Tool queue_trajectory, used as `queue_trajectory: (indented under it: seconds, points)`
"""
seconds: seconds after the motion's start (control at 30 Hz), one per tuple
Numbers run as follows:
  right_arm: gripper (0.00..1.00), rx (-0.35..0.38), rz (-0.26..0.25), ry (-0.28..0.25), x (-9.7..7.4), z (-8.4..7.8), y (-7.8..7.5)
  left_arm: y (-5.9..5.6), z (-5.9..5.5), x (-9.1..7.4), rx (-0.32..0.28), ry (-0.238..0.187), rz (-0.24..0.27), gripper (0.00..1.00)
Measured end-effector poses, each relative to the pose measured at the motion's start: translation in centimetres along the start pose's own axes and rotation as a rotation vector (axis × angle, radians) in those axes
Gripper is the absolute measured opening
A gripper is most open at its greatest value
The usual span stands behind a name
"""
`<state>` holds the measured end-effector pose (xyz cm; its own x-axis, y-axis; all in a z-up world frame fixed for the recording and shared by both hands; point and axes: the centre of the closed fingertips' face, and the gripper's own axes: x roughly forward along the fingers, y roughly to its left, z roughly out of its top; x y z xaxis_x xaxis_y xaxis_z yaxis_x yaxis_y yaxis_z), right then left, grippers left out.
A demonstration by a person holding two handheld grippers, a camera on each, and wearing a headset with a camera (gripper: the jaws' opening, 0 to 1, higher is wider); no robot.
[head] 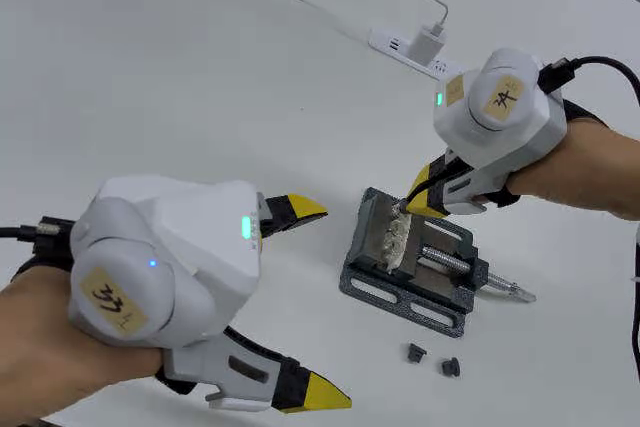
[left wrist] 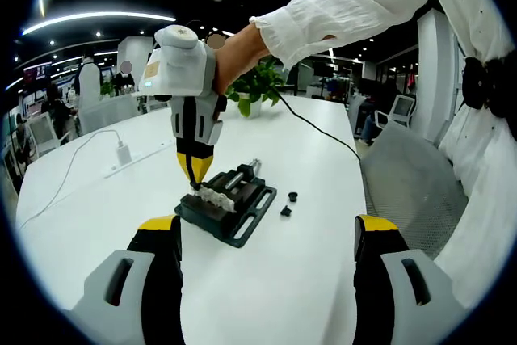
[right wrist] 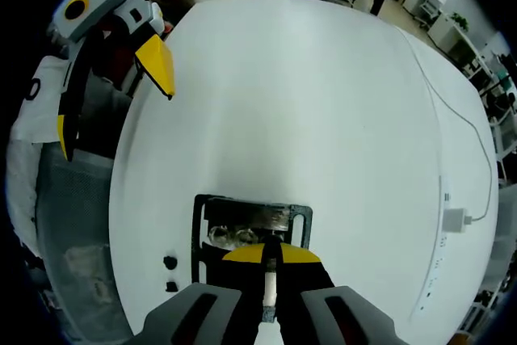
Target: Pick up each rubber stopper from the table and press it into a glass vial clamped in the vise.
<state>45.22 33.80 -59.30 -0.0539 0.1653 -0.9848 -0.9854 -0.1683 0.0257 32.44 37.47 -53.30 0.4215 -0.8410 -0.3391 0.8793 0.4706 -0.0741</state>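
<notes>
- head view, left side: left gripper (head: 312, 302), its body and the hand holding it cut off by the lower edge. jaws spread wide, yellow tips far apart, nothing between them. it hangs over bare table (head: 150, 57).
- left gripper view: the same jaws rise at either side of the lower edge. the vise (left wrist: 234, 208) lies ahead in the gap between them, well apart from both tips.
- head view, right of centre: vise, dark, flat on the table, its screw handle pointing away to the right.
- glass vials (head: 395, 237): a clear cluster clamped between the vise's jaws. the number cannot be made out, and the far end is covered by the tips of the right gripper.
- rubber stoppers (head: 416, 352): two small dark pieces on the table just beside the vise's near corner, close to each other. they are apart from the left gripper's lower tip and clear of the right gripper, and neither gripper touches them.
- right gripper (head: 412, 207): tips pointed down onto the vials at the vise's far end.
- right gripper view: its jaws are drawn together to a narrow slit. the yellow tips hide the vial mouths, so it cannot be told whether a stopper is pinched there.
- power strip (head: 405, 47): white, with a charger plugged in and a cable running off the top edge. it lies beyond the right gripper, which hides its right end.
</notes>
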Motion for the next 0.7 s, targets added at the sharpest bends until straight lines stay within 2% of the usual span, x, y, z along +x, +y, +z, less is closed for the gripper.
queue_trajectory:
  seconds: [0.3, 0.63, 0.7]
  points:
    - [0.0, -0.014, 0.011, 0.046, 0.08, -0.05, 0.1, 0.1, 0.21, 0.04, 0.002, -0.005, 0.003, 0.87]
    - [0.0, -0.01, 0.008, 0.048, 0.18, -0.22, -0.05, 0.27, 0.24, 0.13, 0.002, -0.004, 0.007, 0.87]
    - [0.0, 0.01, 0.005, 0.041, 0.12, -0.18, -0.02, 0.17, 0.33, 0.1, 0.004, -0.004, 0.004, 0.87]
